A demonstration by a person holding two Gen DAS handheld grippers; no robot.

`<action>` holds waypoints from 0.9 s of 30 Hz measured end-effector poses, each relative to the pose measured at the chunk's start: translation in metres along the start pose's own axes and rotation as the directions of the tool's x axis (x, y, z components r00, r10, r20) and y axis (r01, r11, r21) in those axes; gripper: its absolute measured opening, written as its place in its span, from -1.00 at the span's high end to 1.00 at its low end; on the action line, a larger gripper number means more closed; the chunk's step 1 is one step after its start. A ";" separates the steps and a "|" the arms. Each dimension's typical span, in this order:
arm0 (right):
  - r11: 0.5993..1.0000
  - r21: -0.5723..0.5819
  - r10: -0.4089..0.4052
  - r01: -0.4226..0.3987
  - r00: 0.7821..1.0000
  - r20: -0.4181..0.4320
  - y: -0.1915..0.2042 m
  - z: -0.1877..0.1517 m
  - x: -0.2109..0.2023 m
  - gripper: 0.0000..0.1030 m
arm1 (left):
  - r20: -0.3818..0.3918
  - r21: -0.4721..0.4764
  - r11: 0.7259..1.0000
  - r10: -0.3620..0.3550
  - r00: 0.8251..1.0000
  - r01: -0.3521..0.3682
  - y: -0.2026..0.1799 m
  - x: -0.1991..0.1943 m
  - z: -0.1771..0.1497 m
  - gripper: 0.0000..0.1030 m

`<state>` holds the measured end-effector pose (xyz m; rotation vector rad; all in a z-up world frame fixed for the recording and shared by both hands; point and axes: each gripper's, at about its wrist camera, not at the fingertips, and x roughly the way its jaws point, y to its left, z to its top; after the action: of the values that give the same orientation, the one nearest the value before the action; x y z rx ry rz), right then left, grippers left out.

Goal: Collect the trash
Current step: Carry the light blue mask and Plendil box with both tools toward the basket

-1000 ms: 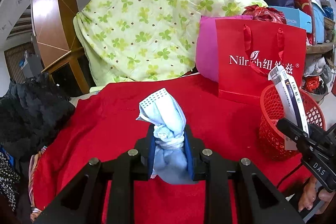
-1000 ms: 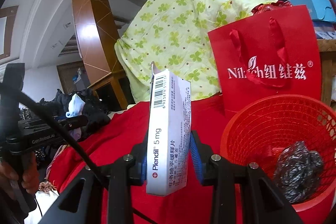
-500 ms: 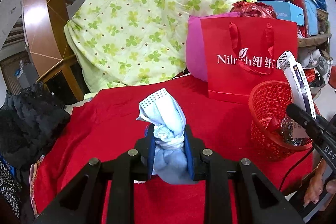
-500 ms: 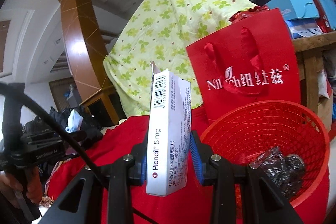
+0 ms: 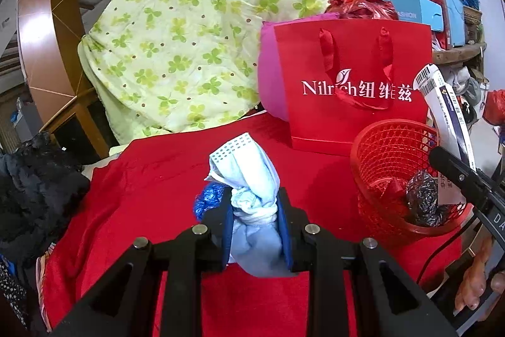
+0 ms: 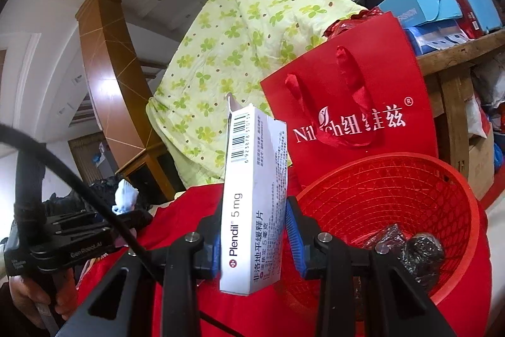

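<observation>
While the left tool (image 5: 255,215) pinches a knotted blue face mask (image 5: 249,176) above the red cloth (image 5: 151,179), the right tool (image 6: 254,228) clamps a Plendil medicine box (image 6: 252,198) upright beside the red basket (image 6: 442,179).

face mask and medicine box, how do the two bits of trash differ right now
The face mask is soft, pale blue and knotted into a wad; the medicine box is stiff, white and printed. The mask sits in the left gripper, the box upright in the right gripper. Both are clamped, neither yet in the red basket.
</observation>
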<state>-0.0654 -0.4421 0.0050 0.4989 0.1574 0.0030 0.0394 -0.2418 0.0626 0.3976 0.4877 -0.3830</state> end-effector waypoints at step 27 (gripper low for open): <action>0.965 0.247 -0.103 0.087 0.993 0.051 -0.068 0.011 -0.029 0.28 | -0.004 -0.021 0.941 -0.338 0.941 0.338 -0.045 0.007 0.023 0.47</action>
<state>-0.0951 -0.5086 -0.0134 0.7365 0.1197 -0.1275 0.0338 -0.2923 0.0659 0.2951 0.5679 -0.7092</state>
